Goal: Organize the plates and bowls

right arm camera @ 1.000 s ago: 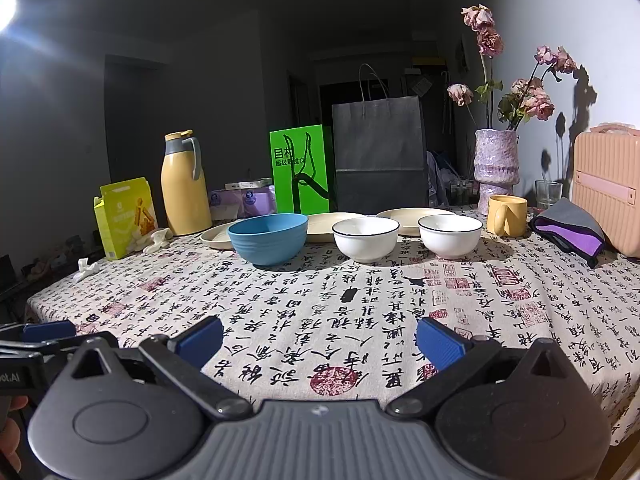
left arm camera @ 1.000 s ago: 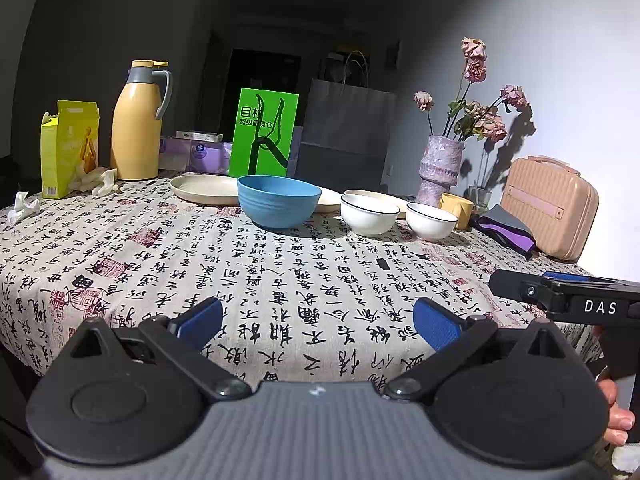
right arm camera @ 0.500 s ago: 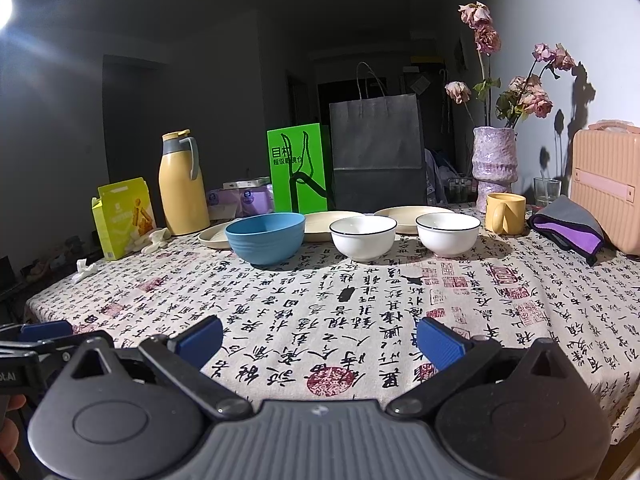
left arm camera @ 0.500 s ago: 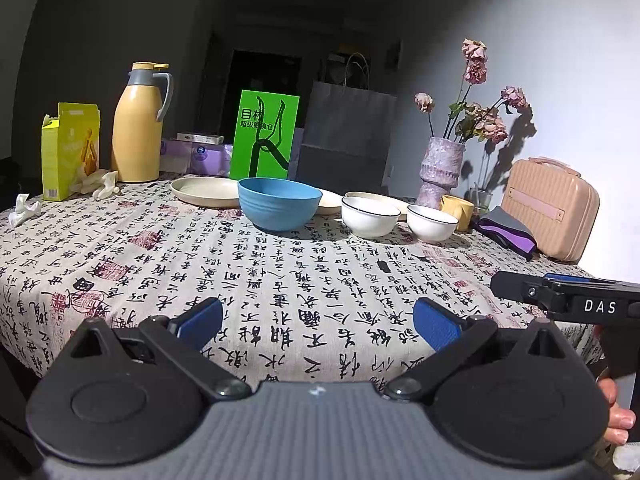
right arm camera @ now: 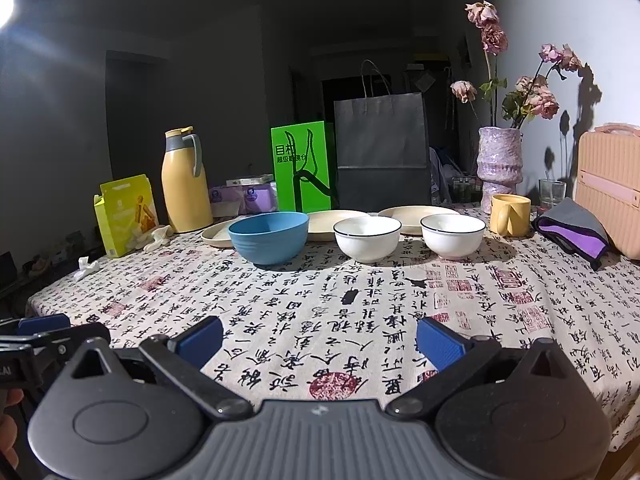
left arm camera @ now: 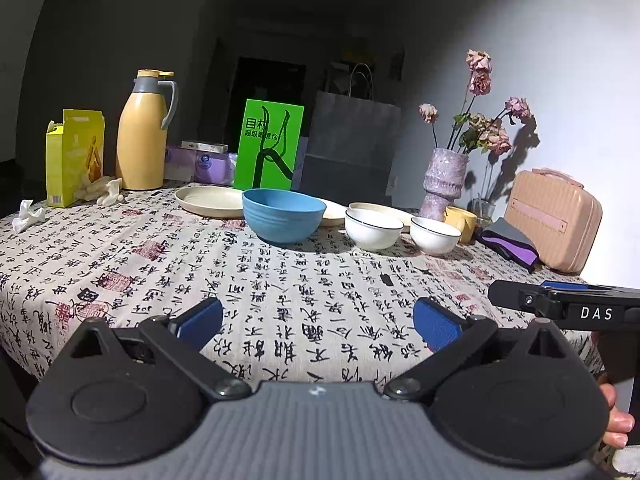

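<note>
Left wrist view has your left tool [left arm camera: 318, 322] hanging over the near edge of the bench [left arm camera: 160, 264], blue pads spread wide apart with nothing between them. Same deal on the right wrist view: your right tool [right arm camera: 320, 338] is gaping too, nothing gripped, parked over the calligraphy-print cloth. All the dishes sit toward the far side, well apart from both tools. You've got a blue bowl [right arm camera: 269, 237] on the left, then two white bowls with dark rims, one in the middle [right arm camera: 367, 237] and one to its right [right arm camera: 453, 235], lined up in a row and not touching. Behind them are three cream plates lying flat: one [left arm camera: 210, 201] behind and left of the blue bowl, one [right arm camera: 334, 222] peeking out between the blue bowl and the middle white bowl, one [right arm camera: 416, 213] behind the two white bowls. A yellow mug [right arm camera: 510, 220] stands just right of the last bowl, near the purple vase [right arm camera: 500, 162].
</note>
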`<action>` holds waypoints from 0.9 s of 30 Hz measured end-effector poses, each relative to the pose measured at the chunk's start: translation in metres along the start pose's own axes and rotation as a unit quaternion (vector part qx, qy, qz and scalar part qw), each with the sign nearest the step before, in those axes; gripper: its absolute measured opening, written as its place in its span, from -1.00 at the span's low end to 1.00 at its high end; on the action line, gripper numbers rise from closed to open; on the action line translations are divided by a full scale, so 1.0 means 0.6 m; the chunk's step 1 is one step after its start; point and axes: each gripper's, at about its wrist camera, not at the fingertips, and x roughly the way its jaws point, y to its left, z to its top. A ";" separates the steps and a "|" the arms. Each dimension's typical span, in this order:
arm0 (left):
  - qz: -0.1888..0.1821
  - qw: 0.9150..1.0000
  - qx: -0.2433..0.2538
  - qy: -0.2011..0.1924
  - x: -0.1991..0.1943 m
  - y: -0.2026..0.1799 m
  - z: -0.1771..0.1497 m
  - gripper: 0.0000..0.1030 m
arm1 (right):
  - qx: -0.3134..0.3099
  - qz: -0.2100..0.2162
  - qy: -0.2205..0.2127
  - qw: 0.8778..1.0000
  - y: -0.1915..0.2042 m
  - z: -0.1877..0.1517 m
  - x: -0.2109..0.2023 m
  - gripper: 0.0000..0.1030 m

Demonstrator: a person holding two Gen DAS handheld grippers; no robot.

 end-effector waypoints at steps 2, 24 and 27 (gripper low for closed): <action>0.000 1.000 -0.004 -0.002 0.001 0.003 0.006 1.00 | 0.000 0.003 0.002 1.000 0.001 0.007 0.003 1.00; 0.009 0.998 -0.058 0.006 0.040 0.052 0.097 1.00 | -0.015 0.030 0.027 0.999 0.026 0.092 0.076 1.00; 0.012 0.998 -0.061 0.009 0.049 0.057 0.107 1.00 | -0.021 0.033 0.026 0.999 0.033 0.105 0.088 1.00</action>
